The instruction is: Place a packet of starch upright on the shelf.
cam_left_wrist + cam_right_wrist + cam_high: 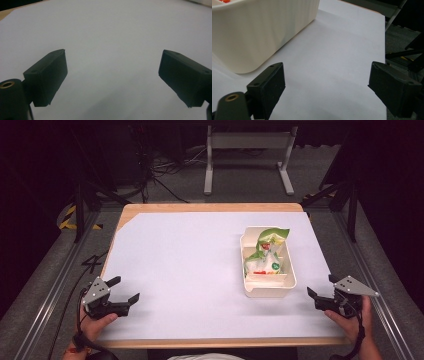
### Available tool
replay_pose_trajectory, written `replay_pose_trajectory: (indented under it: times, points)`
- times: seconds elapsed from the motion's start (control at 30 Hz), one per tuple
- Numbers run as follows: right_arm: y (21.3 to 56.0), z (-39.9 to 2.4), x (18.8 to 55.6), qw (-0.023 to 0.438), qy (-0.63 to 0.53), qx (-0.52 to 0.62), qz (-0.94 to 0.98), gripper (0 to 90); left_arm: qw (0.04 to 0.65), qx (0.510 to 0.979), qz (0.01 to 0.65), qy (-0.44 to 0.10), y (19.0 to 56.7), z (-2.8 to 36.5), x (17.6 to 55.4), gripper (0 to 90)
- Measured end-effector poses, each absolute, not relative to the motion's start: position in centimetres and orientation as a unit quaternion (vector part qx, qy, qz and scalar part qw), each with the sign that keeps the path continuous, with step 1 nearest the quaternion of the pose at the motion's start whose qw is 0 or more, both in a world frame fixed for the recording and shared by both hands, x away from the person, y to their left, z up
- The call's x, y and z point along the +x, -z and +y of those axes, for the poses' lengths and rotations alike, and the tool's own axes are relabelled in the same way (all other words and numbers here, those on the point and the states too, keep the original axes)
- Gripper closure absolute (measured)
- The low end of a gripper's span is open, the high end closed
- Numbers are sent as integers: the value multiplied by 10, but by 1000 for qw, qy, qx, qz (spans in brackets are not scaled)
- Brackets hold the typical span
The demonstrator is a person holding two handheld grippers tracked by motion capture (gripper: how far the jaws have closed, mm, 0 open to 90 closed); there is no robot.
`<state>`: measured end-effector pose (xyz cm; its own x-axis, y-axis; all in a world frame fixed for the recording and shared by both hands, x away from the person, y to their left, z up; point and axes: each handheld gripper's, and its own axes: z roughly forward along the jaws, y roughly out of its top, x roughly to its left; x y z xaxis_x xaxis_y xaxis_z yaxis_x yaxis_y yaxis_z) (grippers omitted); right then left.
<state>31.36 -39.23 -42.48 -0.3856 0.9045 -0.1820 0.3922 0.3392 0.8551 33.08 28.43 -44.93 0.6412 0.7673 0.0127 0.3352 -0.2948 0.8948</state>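
Observation:
A cream plastic bin (268, 290) stands on the right half of the white table cover (190, 265), and its ribbed wall (262, 30) looms at the upper left of the right gripper view. Green-and-white snack bags (266, 254) stick up out of the bin. My left gripper (124, 290) rests near the front left corner, jaws wide apart with nothing between them (112, 75). My right gripper (321, 287) sits at the front right edge, just right of the bin, also open and empty (327, 85).
The wooden table edge (210, 207) frames the white cover. Metal rails (50, 285) run along both sides. A white table frame (247, 155) and cables (160, 170) lie on the floor beyond. A black stand leg (404, 53) is off the table's right edge.

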Motion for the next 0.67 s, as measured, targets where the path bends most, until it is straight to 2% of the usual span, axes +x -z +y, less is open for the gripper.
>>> replay_pose_trajectory:
  times: [0.67]
  points:
    - [424, -395, 309, 356, -371, 434, 740, 131, 472, 776, 351, -228, 449, 280, 337, 85]
